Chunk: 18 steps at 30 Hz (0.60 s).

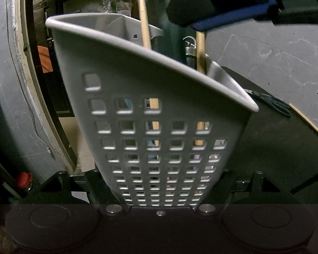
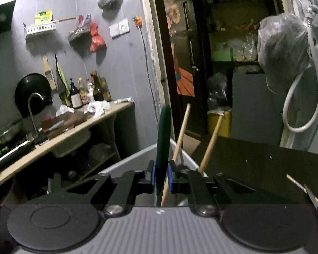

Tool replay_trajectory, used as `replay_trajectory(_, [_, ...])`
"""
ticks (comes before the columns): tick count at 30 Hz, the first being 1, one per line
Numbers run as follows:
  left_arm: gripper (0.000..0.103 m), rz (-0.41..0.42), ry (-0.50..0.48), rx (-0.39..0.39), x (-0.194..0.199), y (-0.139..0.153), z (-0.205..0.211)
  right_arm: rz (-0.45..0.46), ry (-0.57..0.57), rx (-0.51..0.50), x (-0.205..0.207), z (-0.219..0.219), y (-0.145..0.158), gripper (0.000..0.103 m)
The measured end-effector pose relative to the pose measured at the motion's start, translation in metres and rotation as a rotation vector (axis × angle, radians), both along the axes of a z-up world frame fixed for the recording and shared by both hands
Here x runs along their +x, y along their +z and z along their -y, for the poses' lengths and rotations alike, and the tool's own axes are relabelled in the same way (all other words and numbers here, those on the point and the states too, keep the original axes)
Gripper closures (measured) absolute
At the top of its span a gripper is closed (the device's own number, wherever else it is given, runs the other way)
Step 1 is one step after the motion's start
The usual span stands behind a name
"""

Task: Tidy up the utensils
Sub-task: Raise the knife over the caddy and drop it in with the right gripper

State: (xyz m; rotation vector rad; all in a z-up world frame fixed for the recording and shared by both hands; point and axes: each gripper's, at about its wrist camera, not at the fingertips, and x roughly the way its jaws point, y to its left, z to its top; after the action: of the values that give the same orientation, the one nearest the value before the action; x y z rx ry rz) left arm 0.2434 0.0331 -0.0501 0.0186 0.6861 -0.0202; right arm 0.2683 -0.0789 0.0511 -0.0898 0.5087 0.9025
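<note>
A grey perforated utensil holder (image 1: 159, 97) fills the left wrist view, tilted. My left gripper (image 1: 159, 190) is shut on its lower body. Two wooden handles (image 1: 145, 21) (image 1: 200, 50) and a metal tool (image 1: 189, 50) stand inside it. In the right wrist view my right gripper (image 2: 161, 175) hangs over the holder's rim (image 2: 137, 154). Its blue pads (image 2: 152, 173) sit against a dark green utensil handle (image 2: 164, 131) that stands upright in the holder beside the wooden handles (image 2: 183, 127). That gripper's finger (image 1: 188, 6) also shows at the top of the left wrist view.
The holder is held beside a black table (image 1: 275, 148). On the table lie dark scissors (image 1: 273, 103) and a wooden chopstick (image 1: 307, 120). A counter (image 2: 74, 131) with a sink, tap and bottles (image 2: 91, 91) runs along the left wall. A red-capped jar (image 1: 24, 180) stands low on the left.
</note>
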Motion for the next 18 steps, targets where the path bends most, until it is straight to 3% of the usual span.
replay_trajectory(2, [0.026, 0.0, 0.0, 0.001, 0.002, 0.0, 0.001, -0.012, -0.002, -0.003, -0.002, 0.002, -0.003, 0.072])
replay_trajectory(4, [0.027, 0.0, 0.0, 0.002, 0.003, 0.0, 0.001, -0.01, -0.015, 0.0, -0.005, 0.006, -0.003, 0.044])
replay_trajectory(6, [0.027, -0.001, 0.0, 0.001, 0.004, 0.0, 0.001, 0.002, -0.03, 0.018, -0.009, 0.014, 0.001, 0.042])
replay_trajectory(8, [0.026, -0.001, 0.0, 0.001, 0.004, 0.0, 0.001, 0.007, -0.065, 0.04, -0.01, 0.025, 0.005, 0.031])
replay_trajectory(10, [0.026, -0.002, 0.0, 0.0, 0.005, 0.0, 0.001, 0.023, -0.124, 0.051, -0.013, 0.039, 0.006, 0.012])
replay_trajectory(12, [0.026, -0.002, 0.0, 0.001, 0.005, 0.0, 0.001, 0.035, -0.192, 0.045, -0.017, 0.055, 0.005, 0.002])
replay_trajectory(18, [0.027, -0.005, -0.004, 0.004, 0.005, 0.0, 0.001, -0.063, -0.434, -0.019, -0.012, 0.107, -0.03, 0.0])
